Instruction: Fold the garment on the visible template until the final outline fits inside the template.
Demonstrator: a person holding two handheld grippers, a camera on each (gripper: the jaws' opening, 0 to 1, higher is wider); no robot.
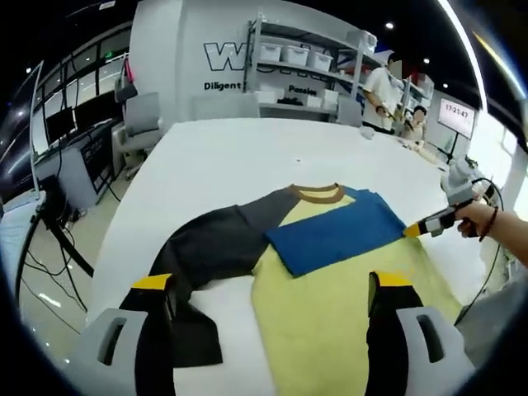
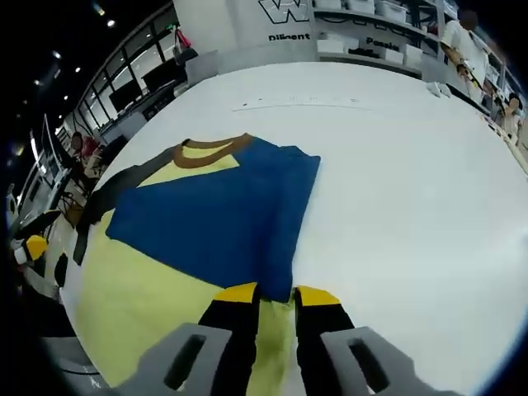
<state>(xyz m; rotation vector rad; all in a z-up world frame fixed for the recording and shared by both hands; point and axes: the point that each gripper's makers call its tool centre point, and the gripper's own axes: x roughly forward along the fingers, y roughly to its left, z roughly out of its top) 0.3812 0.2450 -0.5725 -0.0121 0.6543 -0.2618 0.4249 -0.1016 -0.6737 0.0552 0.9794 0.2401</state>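
A T-shirt with a yellow body, a brown collar and a dark grey sleeve lies flat on the white table. Its blue sleeve is folded across the chest. My left gripper hangs wide open above the shirt's lower part, one jaw over the grey sleeve, the other over the yellow body. My right gripper, held by a hand, has its jaws nearly together on the blue sleeve's near corner at the shirt's side edge.
Shelves with white bins stand behind the table's far edge, and people are at the far right. Office chairs and monitors line the left side, with cables on the floor. The table stretches wide and white beyond the collar.
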